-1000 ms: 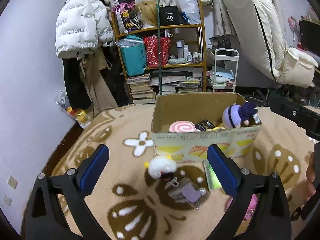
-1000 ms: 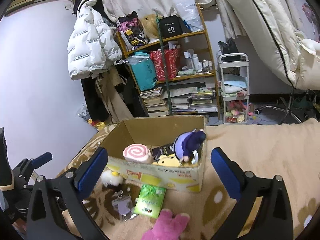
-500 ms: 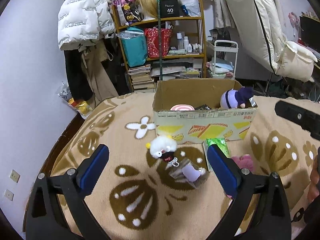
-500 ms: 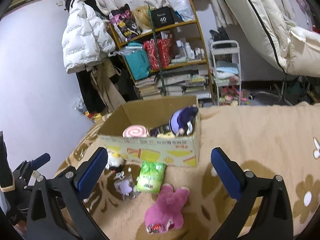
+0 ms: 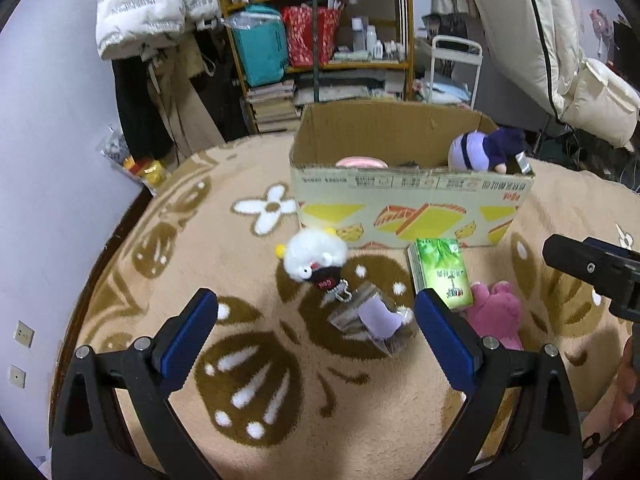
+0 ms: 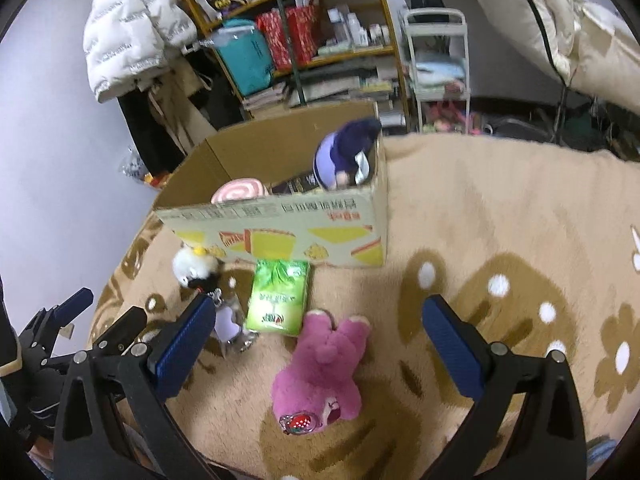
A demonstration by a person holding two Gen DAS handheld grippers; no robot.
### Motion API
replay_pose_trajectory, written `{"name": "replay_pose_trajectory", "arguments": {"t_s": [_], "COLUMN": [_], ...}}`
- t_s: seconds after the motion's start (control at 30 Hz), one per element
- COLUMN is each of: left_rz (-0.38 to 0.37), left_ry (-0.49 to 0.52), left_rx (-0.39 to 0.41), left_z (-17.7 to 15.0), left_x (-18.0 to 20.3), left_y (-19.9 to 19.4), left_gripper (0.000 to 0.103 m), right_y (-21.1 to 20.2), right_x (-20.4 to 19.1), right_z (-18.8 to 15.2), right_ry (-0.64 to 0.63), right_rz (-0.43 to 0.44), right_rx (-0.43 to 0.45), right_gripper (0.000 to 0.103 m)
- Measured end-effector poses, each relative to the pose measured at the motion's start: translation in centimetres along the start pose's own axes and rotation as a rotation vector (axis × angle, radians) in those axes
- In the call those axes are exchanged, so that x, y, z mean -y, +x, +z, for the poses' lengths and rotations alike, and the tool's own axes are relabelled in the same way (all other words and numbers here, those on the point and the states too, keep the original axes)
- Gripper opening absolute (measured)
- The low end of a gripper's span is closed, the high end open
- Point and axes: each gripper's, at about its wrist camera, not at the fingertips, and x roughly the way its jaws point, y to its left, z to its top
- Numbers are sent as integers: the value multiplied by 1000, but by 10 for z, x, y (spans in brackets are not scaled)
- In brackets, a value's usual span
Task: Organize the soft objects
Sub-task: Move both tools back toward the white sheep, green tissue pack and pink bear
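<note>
A cardboard box [image 5: 408, 196] [image 6: 280, 232] stands on the patterned rug and holds a purple plush [image 5: 486, 148] [image 6: 346, 154] and a pink swirl cushion [image 6: 240, 190]. In front of it lie a white fluffy toy [image 5: 316, 254] [image 6: 196, 264], a green tissue pack [image 5: 440, 270] [image 6: 278, 296], a clear packet with a lilac item [image 5: 376, 316] [image 6: 230, 320] and a pink plush bear [image 5: 496, 314] [image 6: 324, 368]. My left gripper [image 5: 316, 336] is open above the packet. My right gripper [image 6: 320, 344] is open above the pink bear.
A shelf [image 5: 320, 32] with bags and books, a white jacket [image 5: 148, 4], a small white cart [image 5: 456, 68] and a cream mattress [image 5: 540, 40] stand behind the rug. The rug's left edge [image 5: 100, 264] meets dark floor and a wall.
Both grippers have tilted down toward the rug. The floor items now sit between their fingers, and the pink bear has come fully into the right wrist view. Both stay open.
</note>
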Motion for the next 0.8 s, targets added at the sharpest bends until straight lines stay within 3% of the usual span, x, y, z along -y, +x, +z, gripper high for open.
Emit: {"name": "replay_pose_trajectory", "arguments": {"t_s": [0.33, 0.8], "left_rz": [-47, -67], "left_ry": [27, 66], "left_rx": [-148, -230], "left_z": [-5, -4], "left_x": [14, 25], "left_y": [39, 70], "left_gripper": [98, 98], "right_y": [29, 55], "right_x": [2, 14], "right_z": [-4, -9], "right_ry": [25, 106], "right_rz": [6, 26], "right_rx": [-116, -218], "right_gripper": [103, 103]}}
